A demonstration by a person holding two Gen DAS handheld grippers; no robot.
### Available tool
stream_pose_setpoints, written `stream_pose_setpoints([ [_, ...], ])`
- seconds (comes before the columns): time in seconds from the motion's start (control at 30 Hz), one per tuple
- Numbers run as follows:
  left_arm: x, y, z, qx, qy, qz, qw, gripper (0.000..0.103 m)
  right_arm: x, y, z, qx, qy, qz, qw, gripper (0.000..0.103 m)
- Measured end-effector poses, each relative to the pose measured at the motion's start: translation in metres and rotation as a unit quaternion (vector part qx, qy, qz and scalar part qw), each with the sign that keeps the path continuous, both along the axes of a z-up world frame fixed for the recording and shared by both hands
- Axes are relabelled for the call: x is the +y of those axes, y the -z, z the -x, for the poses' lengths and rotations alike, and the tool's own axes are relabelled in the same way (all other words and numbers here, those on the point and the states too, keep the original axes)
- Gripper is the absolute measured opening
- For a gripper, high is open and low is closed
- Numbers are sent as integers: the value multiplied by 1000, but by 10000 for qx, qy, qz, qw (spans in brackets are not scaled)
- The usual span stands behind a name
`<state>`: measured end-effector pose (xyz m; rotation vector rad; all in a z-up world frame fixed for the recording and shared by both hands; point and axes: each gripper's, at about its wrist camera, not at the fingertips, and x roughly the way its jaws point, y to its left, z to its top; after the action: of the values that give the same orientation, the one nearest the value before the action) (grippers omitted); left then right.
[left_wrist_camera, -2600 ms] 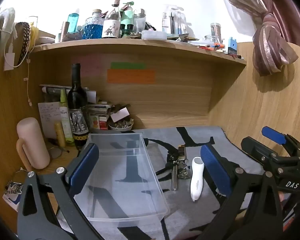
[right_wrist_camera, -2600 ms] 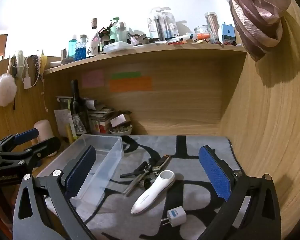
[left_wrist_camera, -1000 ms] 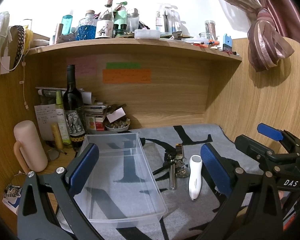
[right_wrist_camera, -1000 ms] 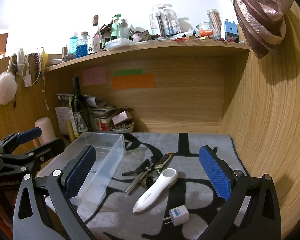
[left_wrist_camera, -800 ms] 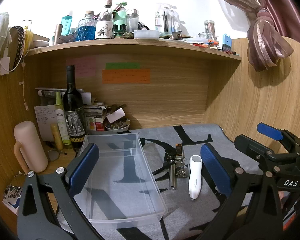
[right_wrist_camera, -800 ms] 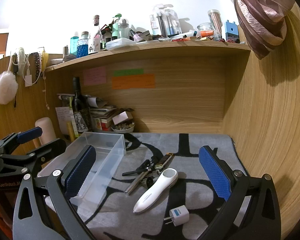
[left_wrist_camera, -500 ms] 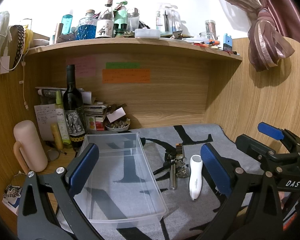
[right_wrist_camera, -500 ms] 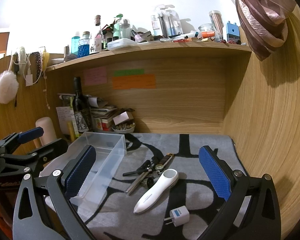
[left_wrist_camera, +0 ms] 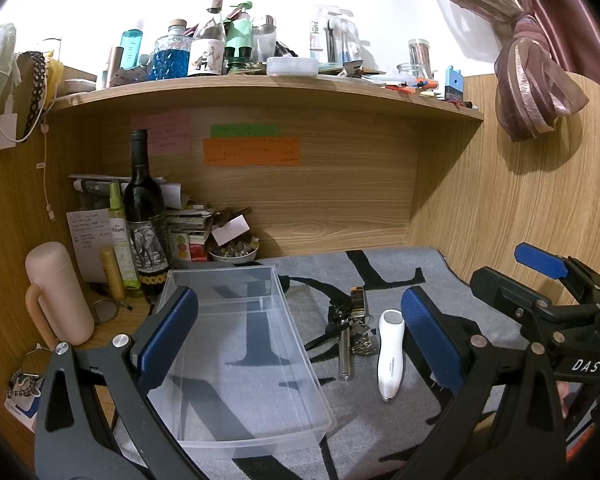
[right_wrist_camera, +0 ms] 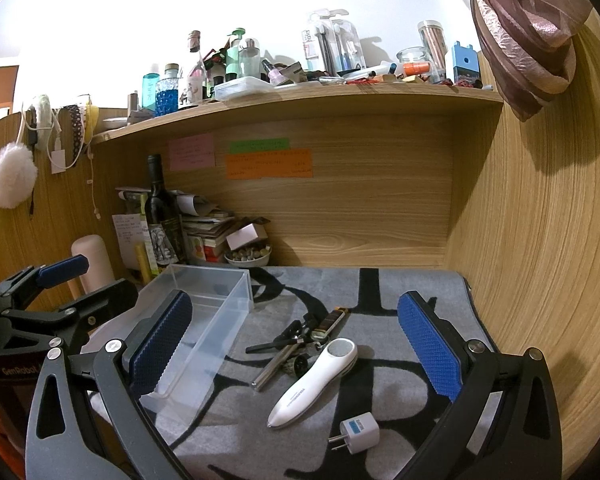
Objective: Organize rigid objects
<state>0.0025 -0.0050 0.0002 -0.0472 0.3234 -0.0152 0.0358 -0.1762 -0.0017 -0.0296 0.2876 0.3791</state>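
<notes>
A clear plastic bin [left_wrist_camera: 236,364] [right_wrist_camera: 204,320] lies empty on the grey patterned mat [left_wrist_camera: 380,272] [right_wrist_camera: 380,292]. To its right sits a small pile: a white handheld device [left_wrist_camera: 390,354] [right_wrist_camera: 314,380], a metal tube [left_wrist_camera: 345,356] [right_wrist_camera: 274,366], black scissors [right_wrist_camera: 284,338] and a dark lighter [left_wrist_camera: 358,302] [right_wrist_camera: 330,324]. A white plug adapter [right_wrist_camera: 358,434] lies nearest in the right wrist view. My left gripper [left_wrist_camera: 300,344] hovers open over the bin and pile. My right gripper [right_wrist_camera: 292,356] is open above the pile, holding nothing.
A wine bottle [left_wrist_camera: 144,220], small bottles, papers and a bowl of small items [left_wrist_camera: 234,250] crowd the back left corner. A pink flask [left_wrist_camera: 56,296] stands at the left. Wooden walls close the back and right. A cluttered shelf [left_wrist_camera: 260,88] runs overhead.
Both cameras have drifted slightly; the scene sits a little lower and farther than 2.6 s ago. Nothing on the mat has moved and both grippers stay open.
</notes>
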Motion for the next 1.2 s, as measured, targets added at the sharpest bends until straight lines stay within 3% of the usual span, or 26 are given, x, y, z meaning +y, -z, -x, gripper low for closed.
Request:
stream_pose_setpoints([
  [0.4,5,5,-8,135,172,165,9996,103,2,-2,-5,68,3,-18,10000,103],
  [0.47,8,5,-8,143,153,177,9996,100,4,-2,-6,75,26,19,10000,103],
  [0.53,12,4,-10,184,82,151,9997,86,4,-1,-7,83,49,41,9999,103],
  [0.77,39,5,-17,383,-216,132,9989,82,-2,3,-15,163,158,118,9997,94],
  [0.97,74,13,-35,963,-472,53,9942,67,-10,12,-26,407,263,178,9987,84],
  [1.03,88,20,-44,1267,-533,82,9905,54,-13,16,-31,498,304,206,9981,81],
  [1.2,117,41,-64,1951,-607,154,9788,45,-17,29,-40,825,441,303,9952,74],
])
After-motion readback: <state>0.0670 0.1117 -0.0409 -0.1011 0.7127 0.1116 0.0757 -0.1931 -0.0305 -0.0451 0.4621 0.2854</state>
